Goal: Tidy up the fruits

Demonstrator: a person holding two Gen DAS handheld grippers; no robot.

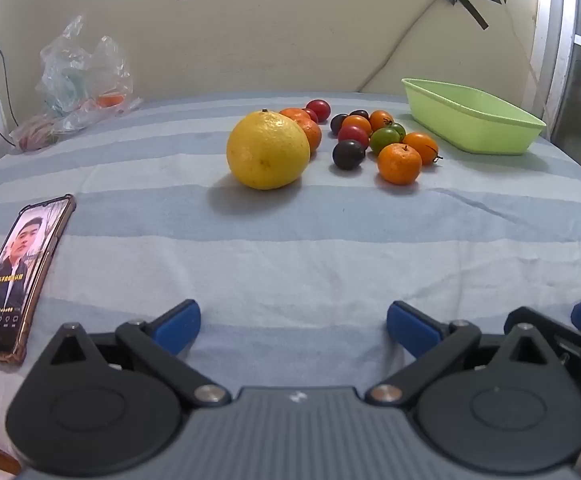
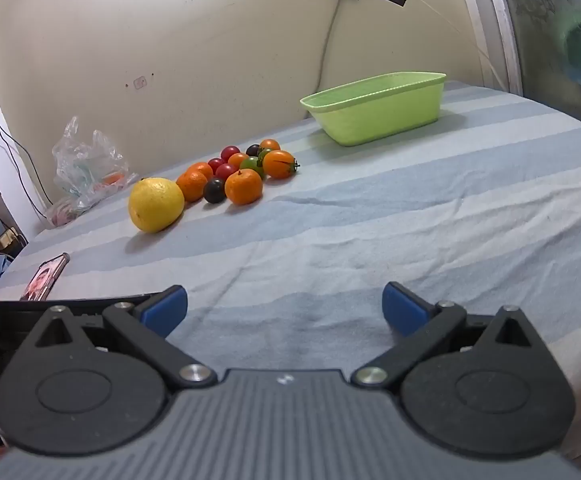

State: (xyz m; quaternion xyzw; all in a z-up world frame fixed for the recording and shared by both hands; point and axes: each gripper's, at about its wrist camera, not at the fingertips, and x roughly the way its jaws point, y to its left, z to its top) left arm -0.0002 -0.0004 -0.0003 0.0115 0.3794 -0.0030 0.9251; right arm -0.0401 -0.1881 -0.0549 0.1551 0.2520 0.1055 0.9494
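A big yellow citrus fruit (image 1: 268, 150) lies on the striped blue cloth (image 1: 290, 248), with small oranges (image 1: 399, 163) and red, dark and green cherry tomatoes (image 1: 348, 154) clustered to its right. A light green tub (image 1: 470, 120) stands empty at the far right. My left gripper (image 1: 293, 326) is open and empty, low over the cloth, well short of the fruit. In the right wrist view the citrus (image 2: 155, 204), the fruit cluster (image 2: 243, 186) and the tub (image 2: 374, 108) lie ahead. My right gripper (image 2: 285, 312) is open and empty.
A phone (image 1: 14, 276) with a lit screen lies at the left edge of the cloth; it also shows in the right wrist view (image 2: 44, 278). A crumpled plastic bag (image 1: 78, 88) sits at the back left by the wall. Cables hang at the far left.
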